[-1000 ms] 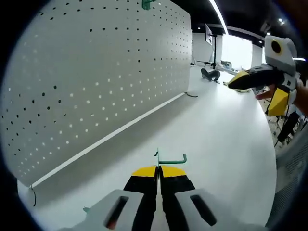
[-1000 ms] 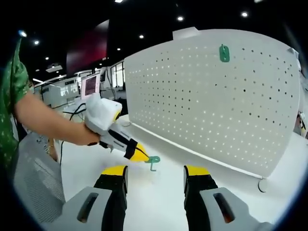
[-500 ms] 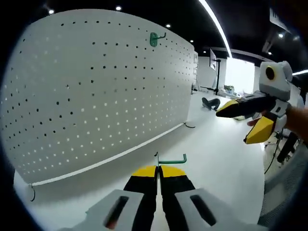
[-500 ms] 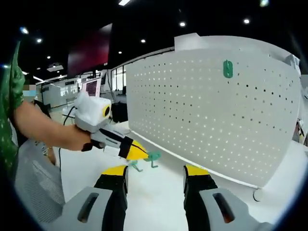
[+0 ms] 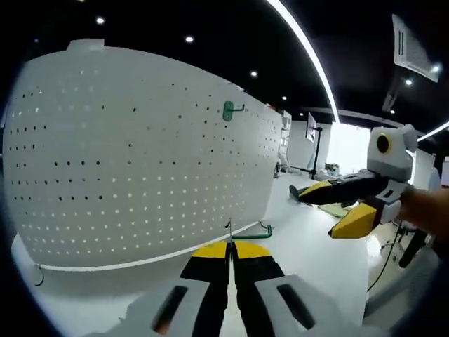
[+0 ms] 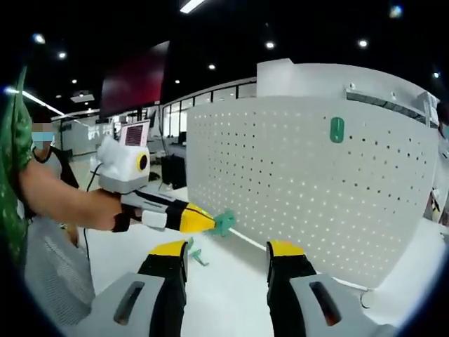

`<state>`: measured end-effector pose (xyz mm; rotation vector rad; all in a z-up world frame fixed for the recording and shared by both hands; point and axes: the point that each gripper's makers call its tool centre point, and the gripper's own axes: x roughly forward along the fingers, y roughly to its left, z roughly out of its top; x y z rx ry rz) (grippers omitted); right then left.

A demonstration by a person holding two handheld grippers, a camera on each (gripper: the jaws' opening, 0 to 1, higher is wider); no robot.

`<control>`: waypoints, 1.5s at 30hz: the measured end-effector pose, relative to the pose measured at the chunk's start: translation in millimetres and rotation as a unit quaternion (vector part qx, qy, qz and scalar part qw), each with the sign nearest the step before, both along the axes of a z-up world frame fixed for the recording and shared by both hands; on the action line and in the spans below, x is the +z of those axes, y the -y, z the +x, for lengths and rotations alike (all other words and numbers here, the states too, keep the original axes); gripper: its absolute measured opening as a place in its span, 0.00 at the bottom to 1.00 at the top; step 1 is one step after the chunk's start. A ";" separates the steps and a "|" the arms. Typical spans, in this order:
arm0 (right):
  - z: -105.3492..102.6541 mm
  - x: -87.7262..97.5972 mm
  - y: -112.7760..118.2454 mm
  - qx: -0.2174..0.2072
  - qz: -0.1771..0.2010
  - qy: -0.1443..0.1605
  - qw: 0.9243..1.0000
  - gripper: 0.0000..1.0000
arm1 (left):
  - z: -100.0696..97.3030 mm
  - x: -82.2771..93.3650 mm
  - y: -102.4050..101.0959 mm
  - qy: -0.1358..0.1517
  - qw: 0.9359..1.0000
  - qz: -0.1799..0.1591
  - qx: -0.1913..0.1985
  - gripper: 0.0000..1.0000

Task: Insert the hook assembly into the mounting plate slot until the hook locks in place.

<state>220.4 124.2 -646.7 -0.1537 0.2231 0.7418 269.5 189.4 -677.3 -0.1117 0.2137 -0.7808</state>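
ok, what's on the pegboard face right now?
One green hook already hangs high on the white pegboard; otherwise only rows of holes. The left gripper holds a second green hook short of the board. What is behind the board is hidden.

Green hook (image 5: 251, 229) clamped, lifted before the upright white perforated mounting plate (image 5: 140, 147), not inserted

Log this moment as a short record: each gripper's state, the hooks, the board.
left gripper: shut on a green hook, held up in front of the pegboard
right gripper: open, holding nothing
pegboard: white, upright on the white table
mounted hook: green, high on the pegboard
spare hook: green, lying on the table
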 end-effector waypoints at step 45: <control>-9.1 120.0 -36.4 -0.082 0.195 0.036 0.977 0.23 | -39.6 130.5 -12.8 0.118 0.972 -0.204 0.009 0.02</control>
